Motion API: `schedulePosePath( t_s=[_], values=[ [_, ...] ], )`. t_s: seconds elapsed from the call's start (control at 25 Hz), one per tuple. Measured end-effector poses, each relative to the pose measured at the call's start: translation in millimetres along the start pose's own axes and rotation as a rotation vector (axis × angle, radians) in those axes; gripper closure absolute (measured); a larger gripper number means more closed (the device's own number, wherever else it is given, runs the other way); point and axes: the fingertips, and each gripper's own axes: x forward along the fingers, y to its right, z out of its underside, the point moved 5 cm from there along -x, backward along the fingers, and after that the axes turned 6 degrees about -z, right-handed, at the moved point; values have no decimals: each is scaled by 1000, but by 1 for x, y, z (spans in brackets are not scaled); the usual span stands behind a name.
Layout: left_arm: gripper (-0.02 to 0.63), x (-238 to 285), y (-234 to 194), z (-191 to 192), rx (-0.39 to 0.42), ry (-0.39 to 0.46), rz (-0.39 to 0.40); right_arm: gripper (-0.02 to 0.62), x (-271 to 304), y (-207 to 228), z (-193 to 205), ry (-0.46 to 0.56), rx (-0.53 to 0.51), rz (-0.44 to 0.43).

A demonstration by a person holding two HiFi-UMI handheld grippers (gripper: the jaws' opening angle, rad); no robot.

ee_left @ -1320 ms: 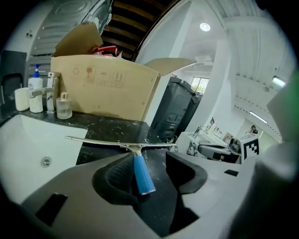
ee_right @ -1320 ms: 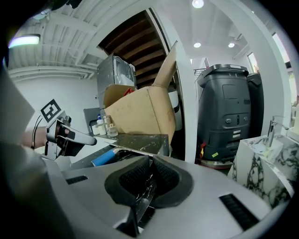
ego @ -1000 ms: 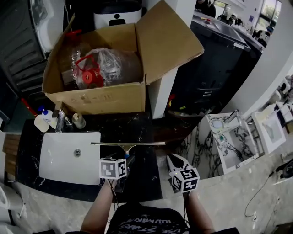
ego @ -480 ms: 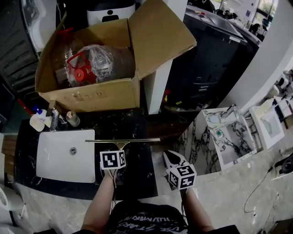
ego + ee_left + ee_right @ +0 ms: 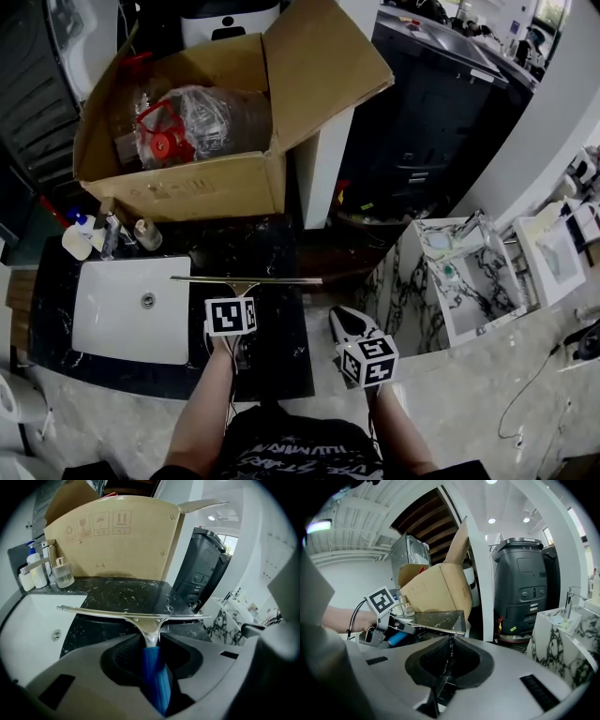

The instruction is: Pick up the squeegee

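— Blue handle, metal blade: how many squeegees (image 5: 140,617) appear, and where?
— One; a single metal blade on a single blue handle. It lies crosswise over the black marble countertop (image 5: 281,246), just right of the sink (image 5: 103,328), with the blade's left end reaching over the basin's edge; whether the blade touches the stone cannot be told.
— And the grippers?
— Two, each bearing one marker cube (image 5: 231,316). The left gripper (image 5: 151,643) has just been closing its jaws and is clamped on the blue handle, which sits between both pads; the right gripper (image 5: 450,644) hangs well to the right of the squeegee, beyond the countertop's edge, jaws together with nothing between them.
— Other items, counted?
— One white sink with one drain (image 5: 147,300); one open cardboard box (image 5: 202,199) at the back of the countertop, holding one clear wrapped bundle with red parts (image 5: 187,127); a cluster of small bottles (image 5: 35,573) at the sink's back corner, number uncertain; one dark machine (image 5: 204,571) right of the box; one white marble-veined stand (image 5: 459,291) near the right gripper.
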Motion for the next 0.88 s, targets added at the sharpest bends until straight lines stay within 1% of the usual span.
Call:
schedulePosePath(
  t_s=[0.16, 0.32, 0.6, 0.88],
  values=[
    [466, -7, 0, 0, -34, 41, -1, 541, -8, 1, 1, 1, -7, -12],
    [466, -24, 4, 1, -74, 87, 12, 541, -19, 3, 3, 7, -11, -21],
    [466, -60, 18, 28, -157, 157, 45, 541, -43, 1, 7, 21, -33, -58],
    [466, -115, 35, 53, -212, 301, 71, 541, -73, -11, 16, 33, -77, -126]
  ],
)
